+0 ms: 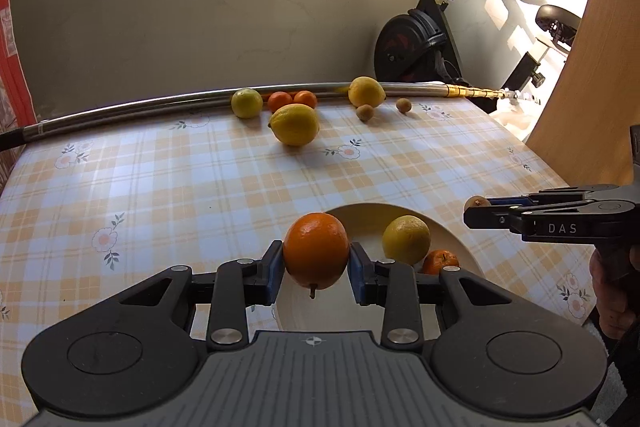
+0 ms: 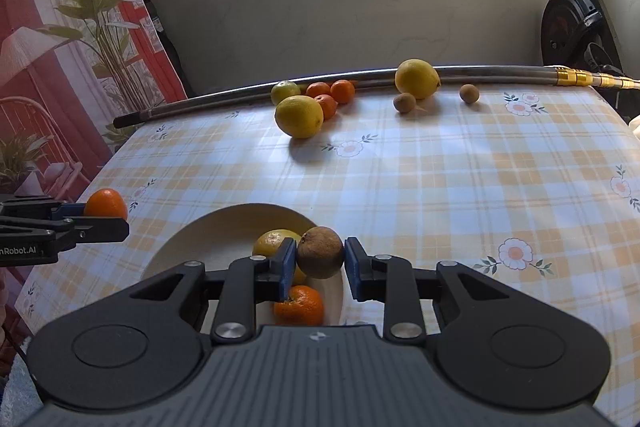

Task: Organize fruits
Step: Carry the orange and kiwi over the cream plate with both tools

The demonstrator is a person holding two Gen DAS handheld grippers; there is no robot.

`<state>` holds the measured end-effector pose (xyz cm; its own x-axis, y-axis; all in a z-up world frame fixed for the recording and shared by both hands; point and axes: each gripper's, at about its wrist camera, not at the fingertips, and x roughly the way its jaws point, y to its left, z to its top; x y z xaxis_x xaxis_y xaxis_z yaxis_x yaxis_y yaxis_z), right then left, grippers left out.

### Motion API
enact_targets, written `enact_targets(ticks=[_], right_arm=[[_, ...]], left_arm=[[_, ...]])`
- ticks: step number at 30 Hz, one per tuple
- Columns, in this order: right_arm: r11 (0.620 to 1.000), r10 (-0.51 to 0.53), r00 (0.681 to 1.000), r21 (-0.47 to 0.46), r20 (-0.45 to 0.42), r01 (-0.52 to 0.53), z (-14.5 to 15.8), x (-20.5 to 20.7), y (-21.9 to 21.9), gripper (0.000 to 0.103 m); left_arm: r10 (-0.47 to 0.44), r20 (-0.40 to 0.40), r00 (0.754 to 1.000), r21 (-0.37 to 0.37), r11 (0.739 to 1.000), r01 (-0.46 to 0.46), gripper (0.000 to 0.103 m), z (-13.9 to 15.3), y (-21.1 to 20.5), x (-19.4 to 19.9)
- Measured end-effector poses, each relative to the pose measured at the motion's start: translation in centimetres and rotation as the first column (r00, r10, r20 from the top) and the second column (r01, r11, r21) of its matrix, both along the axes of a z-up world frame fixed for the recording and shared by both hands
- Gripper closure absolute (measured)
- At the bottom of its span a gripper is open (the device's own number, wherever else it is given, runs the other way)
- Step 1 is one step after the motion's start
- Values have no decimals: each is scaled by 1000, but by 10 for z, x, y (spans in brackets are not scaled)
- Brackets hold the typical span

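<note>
left gripper (image 1: 316, 261) clamps orange (image 1: 316, 251), frame centre | right gripper (image 2: 320, 259) pinches brown fruit (image 2: 320, 253) (small, round) | bowl (image 2: 224, 227) below both

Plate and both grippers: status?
Left gripper shut on orange. Right gripper shut on brown fruit. Plate holds lemon, mandarin. Nothing in the way.

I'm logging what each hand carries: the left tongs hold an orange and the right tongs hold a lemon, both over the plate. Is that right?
Not quite. The right tongs hold a small brown fruit, not a lemon, as the right wrist view shows. The left tongs do hold an orange, and both are over the plate.
</note>
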<state>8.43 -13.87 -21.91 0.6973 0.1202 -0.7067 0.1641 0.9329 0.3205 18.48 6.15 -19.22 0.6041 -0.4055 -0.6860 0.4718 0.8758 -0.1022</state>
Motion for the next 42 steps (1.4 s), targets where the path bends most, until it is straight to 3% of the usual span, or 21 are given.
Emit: enact_targets(ticks=[7,19,42], right_arm=[[999,41,993,-30,-115,-45,-13,-16,22,74],[985,131,972,-89,-196,-151,-25,-5,50,74],[993,105,986,-46,-132,-112,-41,23,21,74]], left_arm=[[-58,-59,997,-21,998,57,67,-30,-12,1],[-52,-113,992,-42,998,48,67,-52,-17,18],[-35,-144,989,11,999,37,67,-69,-60,56]])
